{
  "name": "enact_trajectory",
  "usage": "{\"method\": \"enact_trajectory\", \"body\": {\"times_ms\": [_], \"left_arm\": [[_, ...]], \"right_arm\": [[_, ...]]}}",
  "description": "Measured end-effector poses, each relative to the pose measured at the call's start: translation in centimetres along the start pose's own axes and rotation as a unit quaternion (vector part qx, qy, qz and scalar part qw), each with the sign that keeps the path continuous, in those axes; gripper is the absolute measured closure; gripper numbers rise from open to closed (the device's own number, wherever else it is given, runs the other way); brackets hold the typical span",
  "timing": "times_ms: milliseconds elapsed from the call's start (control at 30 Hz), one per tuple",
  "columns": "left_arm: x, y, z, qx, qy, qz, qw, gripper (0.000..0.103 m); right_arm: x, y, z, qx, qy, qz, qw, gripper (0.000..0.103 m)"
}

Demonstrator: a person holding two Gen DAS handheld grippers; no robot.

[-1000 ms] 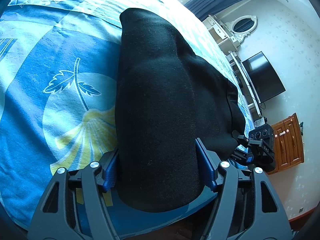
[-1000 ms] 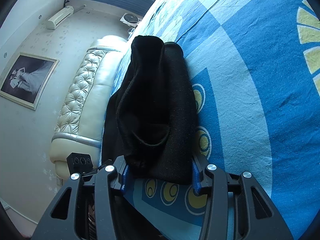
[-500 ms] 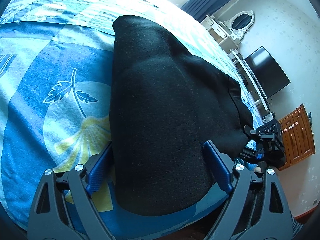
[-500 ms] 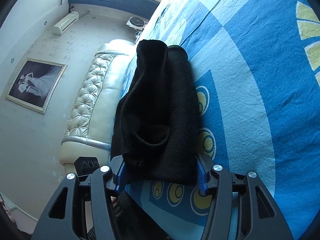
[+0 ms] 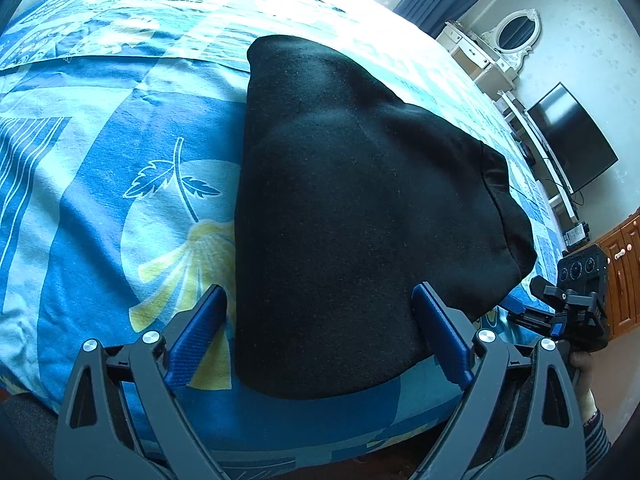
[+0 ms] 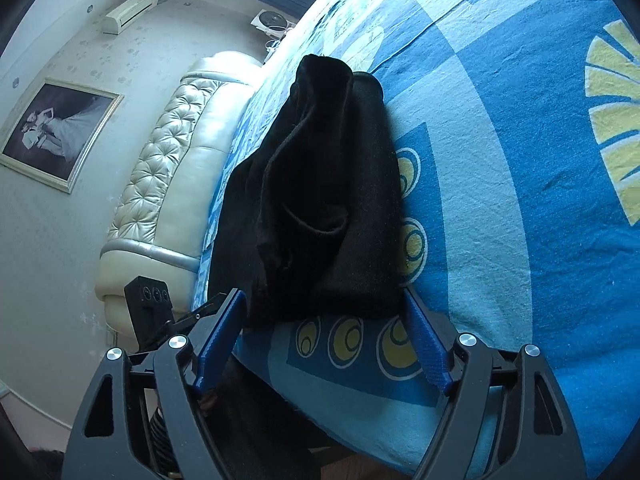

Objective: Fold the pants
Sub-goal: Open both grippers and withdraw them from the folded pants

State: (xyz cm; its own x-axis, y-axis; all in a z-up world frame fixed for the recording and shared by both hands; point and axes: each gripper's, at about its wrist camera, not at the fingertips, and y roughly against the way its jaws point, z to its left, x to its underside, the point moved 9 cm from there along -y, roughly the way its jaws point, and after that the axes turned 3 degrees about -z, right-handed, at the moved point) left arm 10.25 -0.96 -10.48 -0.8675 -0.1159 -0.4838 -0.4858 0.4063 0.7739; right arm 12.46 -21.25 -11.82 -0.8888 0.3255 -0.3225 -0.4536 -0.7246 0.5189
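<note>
The black pants point(image 5: 352, 208) lie folded in a thick pile on the blue patterned bedspread point(image 5: 100, 200), near the bed's front edge. My left gripper point(image 5: 320, 332) is open, its blue fingers standing on either side of the pile's near end without pinching it. In the right wrist view the pants point(image 6: 328, 200) stretch away from me with a pocket opening on top. My right gripper point(image 6: 324, 336) is open too, just short of the pile's near end. The right gripper also shows in the left wrist view point(image 5: 568, 300).
A padded white headboard point(image 6: 168, 168) and a framed photo point(image 6: 56, 132) are to the left in the right wrist view. A television point(image 5: 568, 140), white dresser with mirror point(image 5: 496, 48) and wooden cabinet point(image 5: 620, 272) stand beyond the bed.
Both grippers have drawn back a little toward the bed's edge and the left jaws have spread wider. The pants have stayed in place.
</note>
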Motion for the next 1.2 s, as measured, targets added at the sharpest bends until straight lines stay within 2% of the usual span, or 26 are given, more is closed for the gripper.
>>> {"method": "enact_trajectory", "body": {"times_ms": [167, 333, 567, 767, 933, 1200], "left_arm": [[0.6, 1.3, -0.4, -0.053, -0.016, -0.014, 0.9984, 0.009], [1.5, 3.2, -1.2, -0.112, -0.039, -0.042, 0.9921, 0.009], [3.5, 4.9, -2.2, -0.147, -0.059, -0.058, 0.9856, 0.009], [3.4, 5.6, -2.9, -0.174, -0.082, -0.084, 0.9777, 0.009], [2.6, 6.4, -2.6, -0.199, -0.094, -0.105, 0.9697, 0.009], [2.9, 6.0, -1.9, -0.197, -0.074, -0.091, 0.9733, 0.009]], "right_arm": [[1.1, 0.5, -0.2, 0.064, 0.044, -0.008, 0.997, 0.025], [1.2, 0.2, -0.1, 0.121, 0.044, -0.016, 0.992, 0.025], [1.8, 0.3, 0.7, 0.21, 0.107, -0.019, 0.972, 0.024], [1.3, 0.7, 1.1, 0.242, 0.141, -0.032, 0.96, 0.024], [1.7, 1.2, 1.0, 0.242, 0.14, -0.039, 0.959, 0.024], [2.0, 0.5, 1.2, 0.247, 0.141, -0.03, 0.958, 0.024]]}}
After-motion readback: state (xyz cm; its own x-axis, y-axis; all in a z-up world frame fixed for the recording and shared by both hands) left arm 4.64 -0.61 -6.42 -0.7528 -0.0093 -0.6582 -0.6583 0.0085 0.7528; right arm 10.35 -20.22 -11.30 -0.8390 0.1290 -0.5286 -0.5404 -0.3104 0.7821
